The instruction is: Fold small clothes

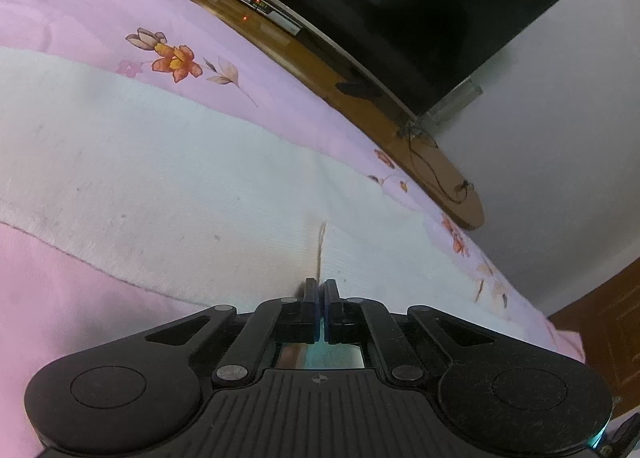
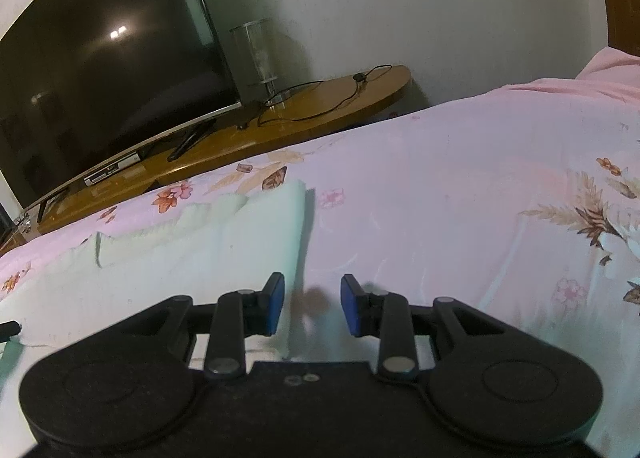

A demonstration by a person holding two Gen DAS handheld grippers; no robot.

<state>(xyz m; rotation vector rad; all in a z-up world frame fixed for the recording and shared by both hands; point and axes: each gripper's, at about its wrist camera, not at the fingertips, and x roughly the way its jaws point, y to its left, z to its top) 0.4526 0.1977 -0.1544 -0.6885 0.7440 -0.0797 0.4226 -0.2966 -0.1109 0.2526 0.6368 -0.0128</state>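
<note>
Two grippers work a white cloth (image 1: 168, 178) lying on the pink floral bedspread (image 2: 460, 186). Left gripper (image 1: 320, 285) is pressed together, seemingly pinching the cloth; right gripper (image 2: 312, 304) stands spread, empty, over its edge. Best seat that edge fully between the pads before closing.

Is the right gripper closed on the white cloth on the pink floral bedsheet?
No, the right gripper has its blue pads apart and pinches nothing, straddling the white cloth's edge on the pink floral bedsheet.

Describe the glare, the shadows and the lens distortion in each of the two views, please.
Left wrist view: the TV stand bends into a strong arc; the television reflects a pale window shape. Right wrist view: two bright spots glare on the television; the lamp casts a shadow on the wall; a soft shadow lies between the right tongs.
</note>
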